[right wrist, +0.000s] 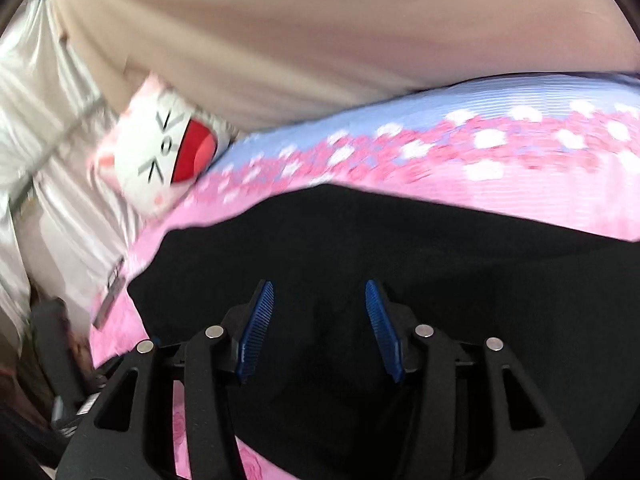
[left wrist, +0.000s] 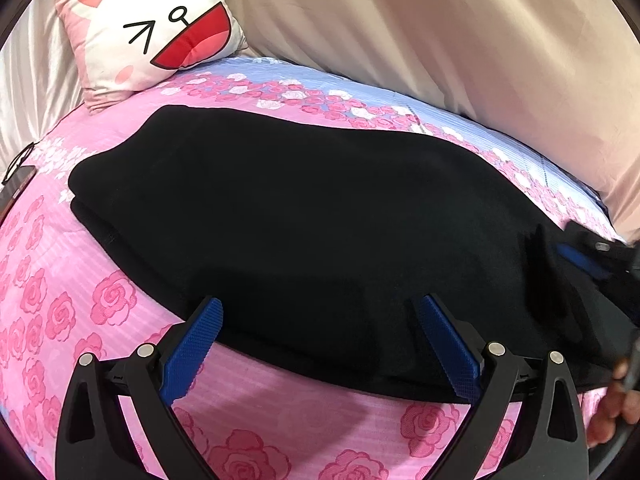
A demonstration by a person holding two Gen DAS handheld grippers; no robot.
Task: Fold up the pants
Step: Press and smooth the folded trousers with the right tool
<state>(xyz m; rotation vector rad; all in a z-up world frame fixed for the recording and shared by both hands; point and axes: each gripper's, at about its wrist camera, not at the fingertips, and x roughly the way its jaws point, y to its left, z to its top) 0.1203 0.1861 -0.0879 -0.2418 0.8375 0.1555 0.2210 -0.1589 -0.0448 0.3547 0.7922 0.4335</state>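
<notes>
The fingers of the left gripper (left wrist: pixel 320 312) were seen spread wide at the bottom of the left wrist view, over the near edge of the pants, with nothing held. The fingers of the right gripper (right wrist: pixel 320 300) were parted more narrowly above the dark cloth, gripping nothing. The black pants (left wrist: pixel 288 216) were laid folded across the centre of the frame on a rose-printed pink bedsheet (left wrist: pixel 72 304). A cat-face cushion (left wrist: pixel 152 28) was propped at upper left, before a beige cloth (left wrist: pixel 460 32).
</notes>
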